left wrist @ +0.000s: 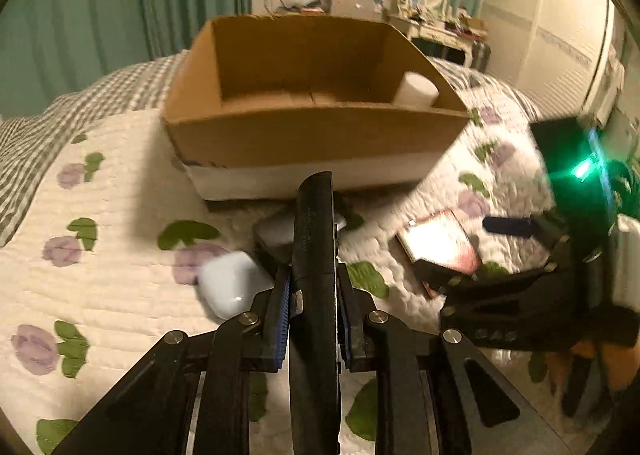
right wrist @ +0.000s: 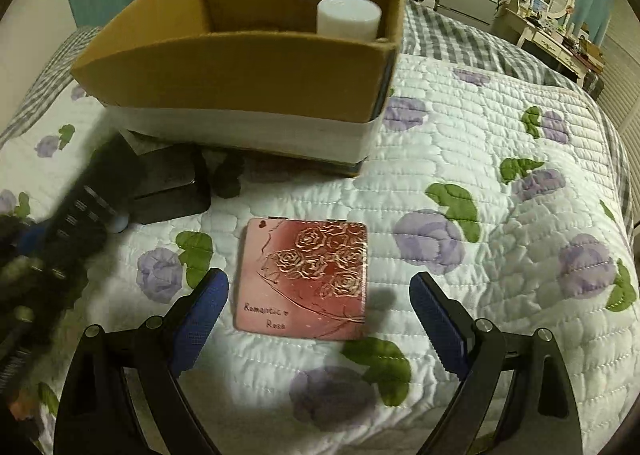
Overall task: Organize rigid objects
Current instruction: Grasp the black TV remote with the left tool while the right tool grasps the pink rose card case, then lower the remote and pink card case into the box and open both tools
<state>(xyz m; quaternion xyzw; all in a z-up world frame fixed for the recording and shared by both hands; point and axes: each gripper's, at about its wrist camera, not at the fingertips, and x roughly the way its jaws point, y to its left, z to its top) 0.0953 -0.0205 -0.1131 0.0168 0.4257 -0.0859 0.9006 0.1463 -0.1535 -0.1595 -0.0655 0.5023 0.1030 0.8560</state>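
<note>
Risk, left: I judged the long black remote (left wrist: 314, 255) could swing or slip, since it was pinched near one end with most of its length sticking out toward the cardboard box (left wrist: 304, 135)
Risk, box wall: the remote's far tip sat level with the near wall of the box, so I thought it could knock that wall unless raised first
Risk, right: the pink rose-print compact (right wrist: 304, 279) lay flat on the soft floral quilt (right wrist: 480, 143), and I reckoned the pads could snag fabric or skate over its thin edges
Left gripper (left wrist: 314, 319): clamped together on the remote, blue pads pressing both of its sides
Right gripper (right wrist: 320, 319): jaws wide apart, holding nothing, one pad either side of the compact's near half, touching neither edge as far as I could tell
Box contents: a white cylinder (right wrist: 348, 15) stood in the far right corner; the rest looked bare
Still on the quilt: a white earbud case (left wrist: 230, 283) left of the remote, a dark case (right wrist: 168, 187) near the box's left end
</note>
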